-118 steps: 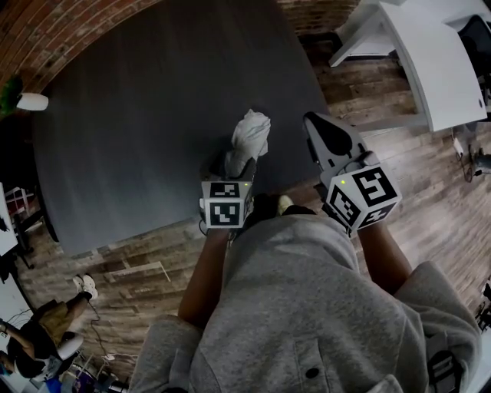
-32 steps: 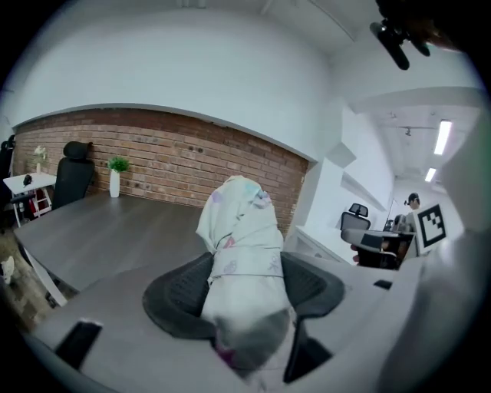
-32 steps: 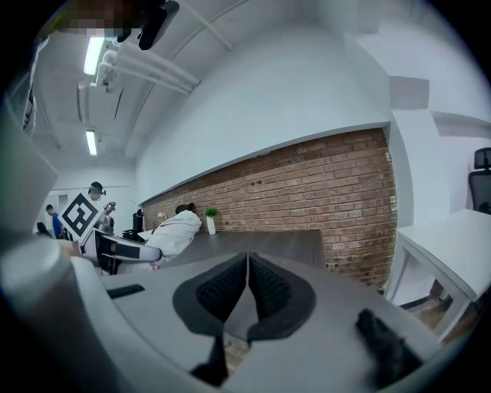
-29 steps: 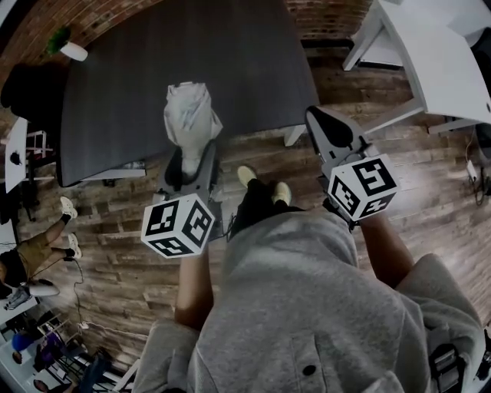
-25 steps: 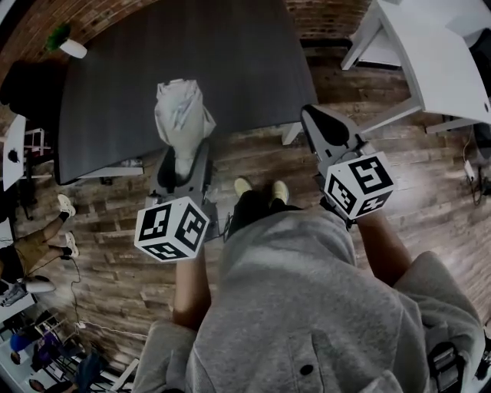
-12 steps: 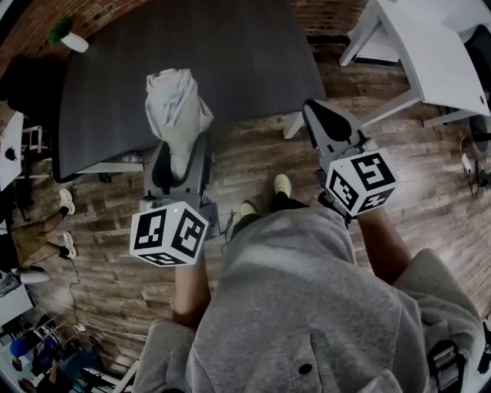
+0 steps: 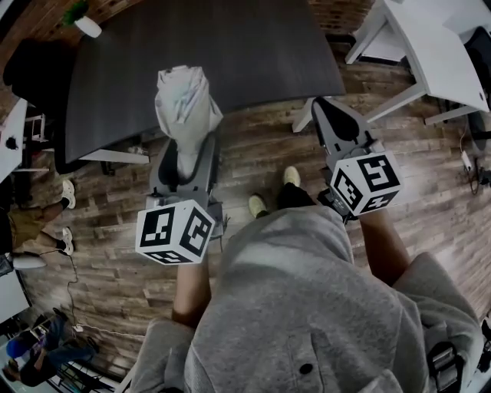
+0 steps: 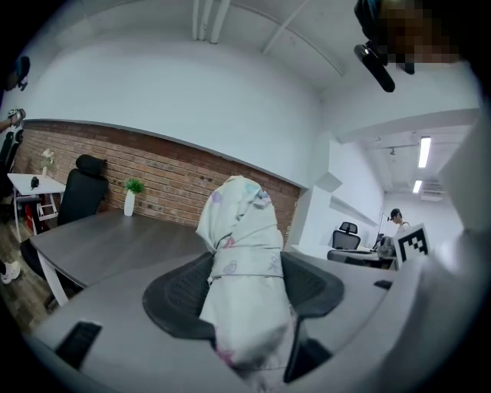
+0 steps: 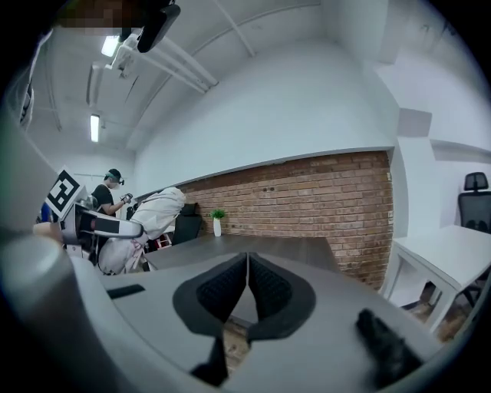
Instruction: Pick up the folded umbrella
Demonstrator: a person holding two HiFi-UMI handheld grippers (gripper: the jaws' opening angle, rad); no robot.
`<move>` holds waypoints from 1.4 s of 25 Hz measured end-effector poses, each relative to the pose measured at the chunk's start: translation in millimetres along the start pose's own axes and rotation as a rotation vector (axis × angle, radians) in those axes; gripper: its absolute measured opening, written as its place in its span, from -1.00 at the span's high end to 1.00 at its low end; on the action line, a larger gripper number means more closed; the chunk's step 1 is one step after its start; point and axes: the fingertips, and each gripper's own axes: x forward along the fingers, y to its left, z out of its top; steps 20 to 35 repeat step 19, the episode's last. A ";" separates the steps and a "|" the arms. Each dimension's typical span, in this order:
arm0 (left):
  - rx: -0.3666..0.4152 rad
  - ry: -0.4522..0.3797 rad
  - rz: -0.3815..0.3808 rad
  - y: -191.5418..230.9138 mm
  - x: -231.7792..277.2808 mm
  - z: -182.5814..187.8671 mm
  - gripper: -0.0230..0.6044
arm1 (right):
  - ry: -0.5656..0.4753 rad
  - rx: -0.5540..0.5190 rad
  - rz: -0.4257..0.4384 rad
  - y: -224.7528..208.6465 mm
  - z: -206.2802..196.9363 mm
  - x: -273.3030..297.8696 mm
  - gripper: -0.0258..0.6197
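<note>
The folded umbrella (image 7: pixel 186 104) is a pale, patterned fabric bundle bound by a strap. My left gripper (image 7: pixel 184 157) is shut on its lower part and holds it in the air over the wooden floor, short of the dark table (image 7: pixel 230 46). In the left gripper view the umbrella (image 8: pixel 244 269) stands upright between the two black pads and fills the gap. My right gripper (image 7: pixel 335 127) hangs at the right with its pads (image 9: pixel 230 290) pressed together and nothing in them. In the right gripper view the held umbrella (image 9: pixel 149 219) shows at the left.
A white desk (image 7: pixel 437 54) stands at the upper right. On the dark table's far corner sits a small potted plant (image 7: pixel 83 19). A black chair (image 7: pixel 34 77) and a seated person (image 7: pixel 23 230) are at the left. My own feet (image 7: pixel 276 192) stand on the wooden floor.
Over the last second both grippers drifted slightly away from the table with the umbrella still held; the table edge now sits a little farther up in the head view. In the oldest frame the umbrella was over the table.
</note>
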 end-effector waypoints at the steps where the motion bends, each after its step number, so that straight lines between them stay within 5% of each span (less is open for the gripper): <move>1: 0.000 -0.006 -0.004 7.6 -11.7 -4.0 0.02 | -0.006 -0.004 -0.005 12.9 -3.1 -2.6 0.84; 8: -0.008 -0.025 -0.014 51.0 -58.0 -23.9 0.02 | -0.014 -0.028 -0.021 75.8 -17.7 -8.2 0.84; 35: -0.005 -0.009 -0.040 58.3 -60.5 -29.7 0.02 | -0.024 -0.040 -0.028 93.3 -11.0 -6.9 0.84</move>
